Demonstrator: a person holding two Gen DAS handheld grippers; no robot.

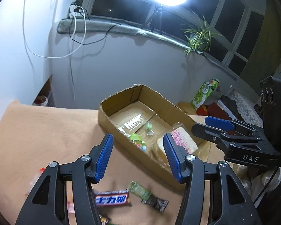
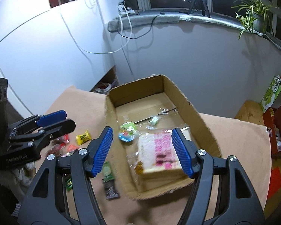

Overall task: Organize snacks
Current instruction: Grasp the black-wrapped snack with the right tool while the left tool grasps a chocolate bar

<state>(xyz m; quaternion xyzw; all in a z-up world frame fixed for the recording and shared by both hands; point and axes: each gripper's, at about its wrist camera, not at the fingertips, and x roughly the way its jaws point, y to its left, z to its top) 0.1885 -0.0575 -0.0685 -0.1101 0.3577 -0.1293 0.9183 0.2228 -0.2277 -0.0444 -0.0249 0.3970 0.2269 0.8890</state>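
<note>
An open cardboard box [image 1: 121,101] [image 2: 196,116] stands on the tan table cover. Inside it lie a wrapped slab of sliced bread [image 1: 185,138] [image 2: 157,150], a round green snack cup [image 1: 138,140] [image 2: 127,133] and a small green candy [image 1: 148,126] [image 2: 154,121]. My left gripper [image 1: 138,136] hovers open and empty above the box's near left wall. My right gripper [image 2: 142,130] is open and empty above the bread. On the cloth beside the box lie a brown and blue chocolate bar [image 1: 112,198], a green and dark bar [image 1: 148,195] [image 2: 108,176] and a yellow packet [image 2: 83,136].
Several more red and green wrappers [image 2: 65,146] lie at the table's left end. A white wall and a windowsill with a potted plant [image 1: 198,35], tripod [image 1: 157,18] and hanging cables stand behind. A green carton [image 1: 206,93] and red boxes [image 2: 279,123] sit right of the table.
</note>
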